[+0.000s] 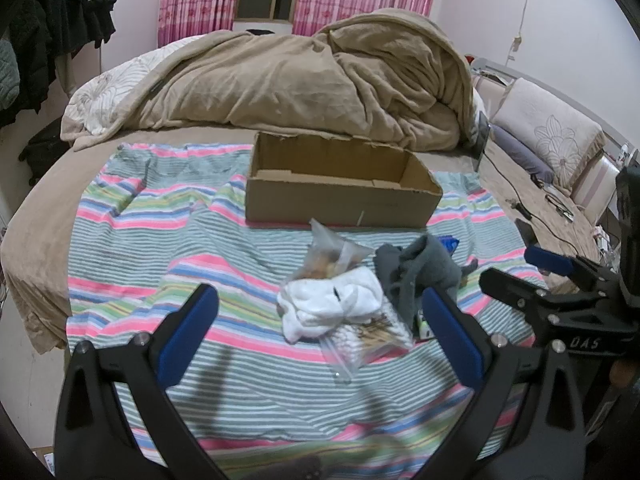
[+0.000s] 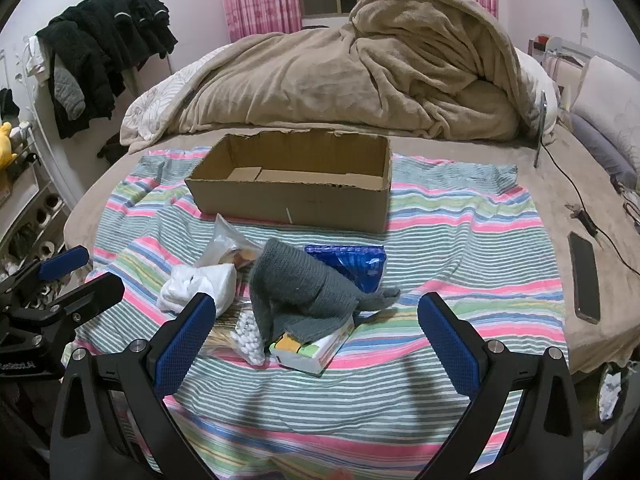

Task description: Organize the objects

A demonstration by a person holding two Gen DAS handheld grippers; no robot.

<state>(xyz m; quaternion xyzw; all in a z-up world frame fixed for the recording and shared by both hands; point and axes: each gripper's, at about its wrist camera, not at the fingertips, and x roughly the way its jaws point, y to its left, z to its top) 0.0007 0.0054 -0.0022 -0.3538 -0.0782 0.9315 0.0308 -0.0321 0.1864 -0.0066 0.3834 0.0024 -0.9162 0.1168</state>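
Observation:
An open cardboard box (image 1: 340,200) (image 2: 296,196) sits empty on a striped cloth (image 1: 160,248) (image 2: 460,240) spread over the bed. In front of it lies a small heap: a clear bag of snacks (image 1: 330,258) (image 2: 228,246), a white sock bundle (image 1: 332,306) (image 2: 196,284), a grey knitted cloth (image 1: 416,270) (image 2: 298,286), a bag of cotton swabs (image 1: 368,340) (image 2: 250,338), a blue packet (image 2: 352,262) and a small white carton (image 2: 312,350). My left gripper (image 1: 320,336) hovers open just short of the heap. My right gripper (image 2: 316,338) also stands open, with nothing between its fingers.
A rumpled beige blanket (image 1: 304,84) (image 2: 360,80) fills the bed behind the box. A phone (image 2: 585,282) and cables (image 2: 576,200) lie on the right. Dark clothes (image 2: 108,44) hang at the left. Pillows (image 1: 548,128) line the right edge.

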